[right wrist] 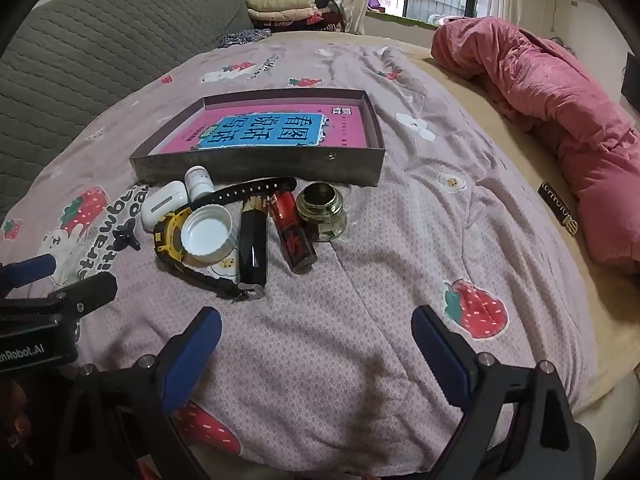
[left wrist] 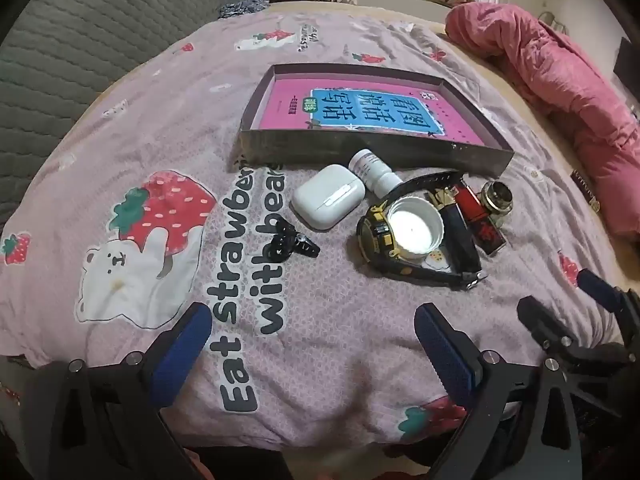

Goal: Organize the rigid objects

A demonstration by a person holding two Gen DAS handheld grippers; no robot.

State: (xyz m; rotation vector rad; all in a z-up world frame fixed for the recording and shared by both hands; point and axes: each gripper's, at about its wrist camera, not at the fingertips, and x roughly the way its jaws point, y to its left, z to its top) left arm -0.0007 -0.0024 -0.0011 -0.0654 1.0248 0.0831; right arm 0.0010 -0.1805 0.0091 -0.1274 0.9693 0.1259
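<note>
Left wrist view: left gripper (left wrist: 312, 344) hovers over the bedspread (left wrist: 120, 128) with its blue pads spread wide and nothing between them.
Clutter from this side: earbud case (left wrist: 328, 196), white pill bottle (left wrist: 370, 172) lying on its side, black clip (left wrist: 290, 242), wristwatch (left wrist: 384, 240) with a white lid (left wrist: 416, 228) resting on it, black tube (left wrist: 460, 236), red lipstick (left wrist: 480, 220) and glass jar (left wrist: 496, 200), all crowded just in front of the tray.
Tray: shallow box (left wrist: 376, 150) beyond the pile, holding only a pink book (left wrist: 372, 112).
Right wrist view: right gripper (right wrist: 316, 344) is likewise splayed and empty, low over the quilt; the left tool shows at the frame's left edge.
Nearest targets here: black tube (right wrist: 253, 244), red lipstick (right wrist: 294, 236) and glass jar (right wrist: 322, 212) lie closest to this claw; watch (right wrist: 188, 240) and lid (right wrist: 206, 232) sit left of them.
Step in hand, as I judge it: choosing a first item to move into the box (right wrist: 256, 164).
Doing it well: start at the pile's outer edge, since the pieces touch; take a tube across its narrow width, lift clear of the box wall, and set it beside the book (right wrist: 268, 130) instead of dropping it.
</note>
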